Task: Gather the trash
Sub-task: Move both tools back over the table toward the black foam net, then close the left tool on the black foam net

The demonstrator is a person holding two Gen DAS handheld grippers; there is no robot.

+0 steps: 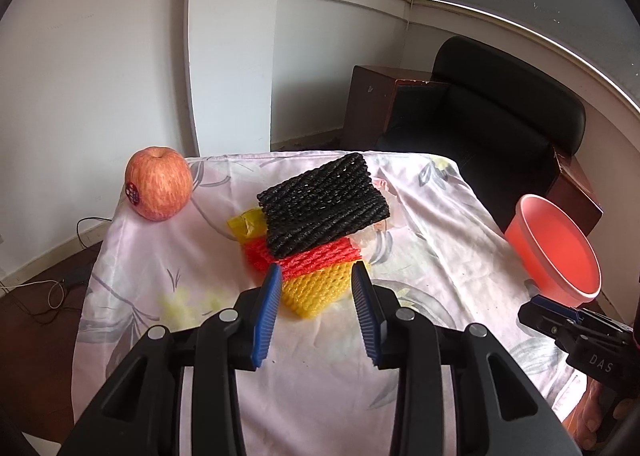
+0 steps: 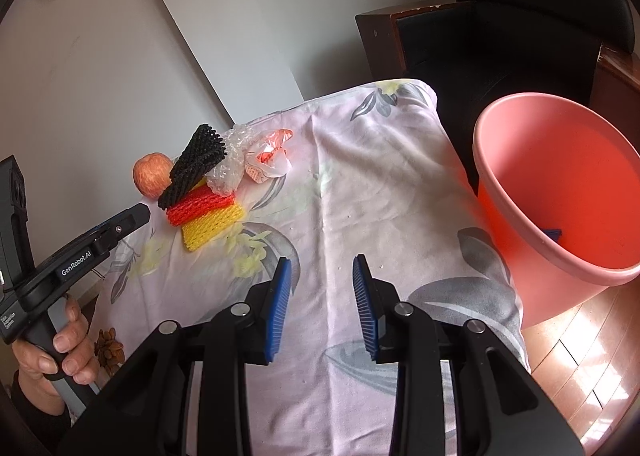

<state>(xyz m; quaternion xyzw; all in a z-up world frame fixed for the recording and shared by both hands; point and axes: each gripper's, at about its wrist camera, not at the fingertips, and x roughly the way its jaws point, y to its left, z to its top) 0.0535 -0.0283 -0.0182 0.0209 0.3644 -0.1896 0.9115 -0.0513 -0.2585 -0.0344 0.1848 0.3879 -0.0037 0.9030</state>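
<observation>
A stack of foam fruit nets lies mid-table: black net [image 1: 324,204] on top, red net [image 1: 316,258] under it, yellow net [image 1: 312,290] at the bottom. The stack also shows in the right wrist view [image 2: 200,192], with crumpled clear plastic [image 2: 234,162] and a red-white wrapper [image 2: 270,160] behind it. My left gripper [image 1: 316,274] is open, its blue pads either side of the yellow net's near corner. My right gripper [image 2: 320,268] is open and empty over the cloth. A pink bin [image 2: 560,192] stands beside the table's right edge, something blue inside.
An apple [image 1: 158,184] sits at the table's far left corner. A yellow wrapper [image 1: 246,224] pokes out left of the stack. The table wears a floral cloth [image 1: 420,256]. A black chair [image 1: 500,124] and brown cabinet [image 1: 372,96] stand behind.
</observation>
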